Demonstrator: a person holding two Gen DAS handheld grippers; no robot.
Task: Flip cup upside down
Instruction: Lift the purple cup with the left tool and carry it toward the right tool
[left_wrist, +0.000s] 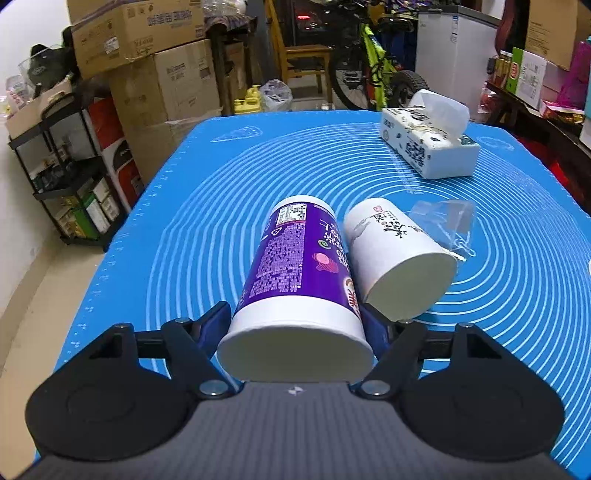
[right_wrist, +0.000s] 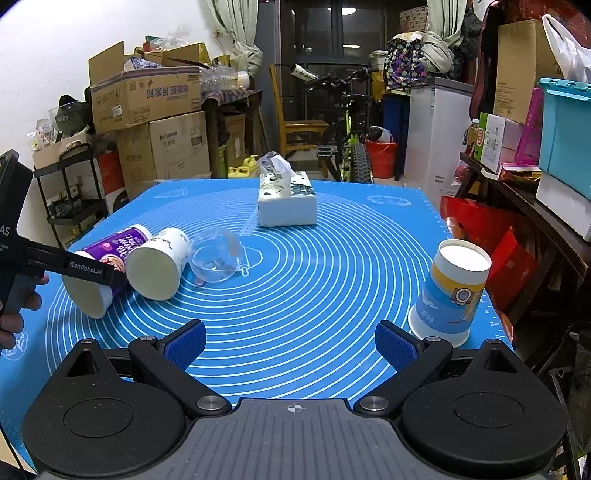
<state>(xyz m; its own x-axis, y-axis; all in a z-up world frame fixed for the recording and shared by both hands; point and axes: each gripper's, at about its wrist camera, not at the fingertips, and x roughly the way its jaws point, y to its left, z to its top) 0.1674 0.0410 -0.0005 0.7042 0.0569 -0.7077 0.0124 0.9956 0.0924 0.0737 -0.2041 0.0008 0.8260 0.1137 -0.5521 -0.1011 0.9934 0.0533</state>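
A purple paper cup (left_wrist: 295, 273) lies tilted on its side on the blue mat (left_wrist: 184, 229), its wide end toward the camera. My left gripper (left_wrist: 297, 325) is shut on it near that end. A white paper cup (left_wrist: 399, 258) lies on its side right beside it, touching. A clear plastic cup (left_wrist: 447, 221) lies behind the white one. In the right wrist view the purple cup (right_wrist: 107, 266), the white cup (right_wrist: 159, 266) and the clear cup (right_wrist: 216, 260) lie at the left. My right gripper (right_wrist: 291, 347) is open and empty. A blue-and-yellow cup (right_wrist: 450, 291) stands upside down at the right.
A tissue box (left_wrist: 428, 140) sits at the far side of the mat, also in the right wrist view (right_wrist: 288, 201). Stacked cardboard boxes (right_wrist: 155, 122), a black shelf (left_wrist: 66, 173), a bicycle (right_wrist: 347, 140) and a white freezer (right_wrist: 432, 136) surround the table.
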